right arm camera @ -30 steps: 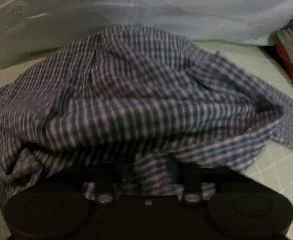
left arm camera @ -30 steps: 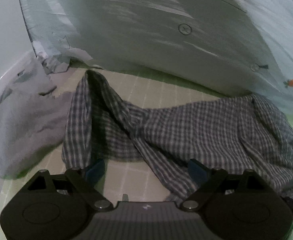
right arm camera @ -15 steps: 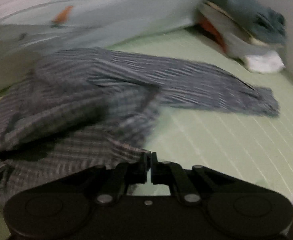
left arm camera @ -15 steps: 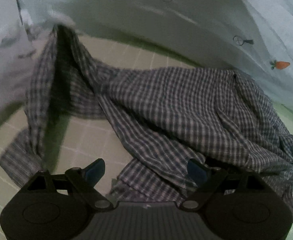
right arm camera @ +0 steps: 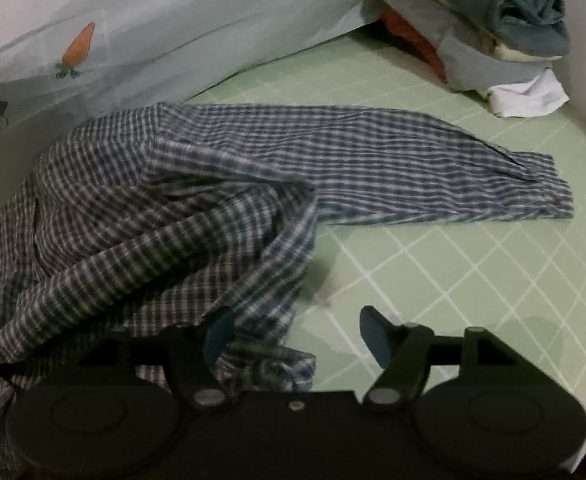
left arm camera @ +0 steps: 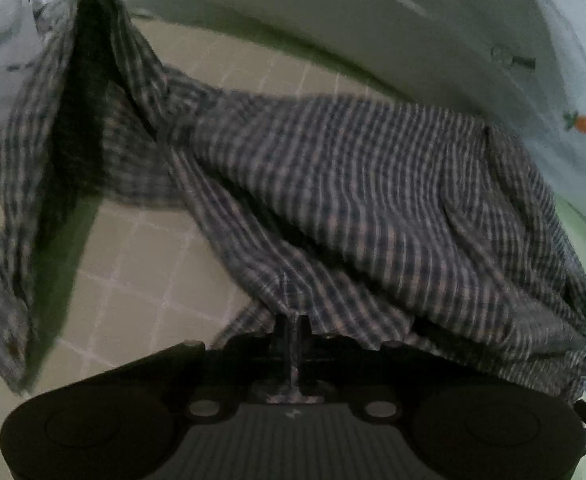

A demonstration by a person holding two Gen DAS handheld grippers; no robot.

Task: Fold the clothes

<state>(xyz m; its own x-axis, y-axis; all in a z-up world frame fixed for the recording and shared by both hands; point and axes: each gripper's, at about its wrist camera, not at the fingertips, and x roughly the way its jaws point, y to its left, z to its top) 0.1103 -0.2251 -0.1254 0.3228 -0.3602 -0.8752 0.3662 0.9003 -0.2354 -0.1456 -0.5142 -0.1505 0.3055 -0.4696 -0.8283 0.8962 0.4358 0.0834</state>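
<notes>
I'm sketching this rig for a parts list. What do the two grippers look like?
Both are matte black, each with two rounded housings side by side and silver pivot screws on angular linkage arms. The right gripper has blue pads. The left gripper has a ribbed grey centre panel with a small pale mark. No cables or sleeves show.

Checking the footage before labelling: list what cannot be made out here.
- Left wrist view: left gripper fingertips, buried under the checked shirt.
- Left wrist view: shirt weave, smeared by blur.
- Right wrist view: folded pile, lower layers hidden by upper ones.
- Right wrist view: right gripper opening; fabric covers one finger.
</notes>
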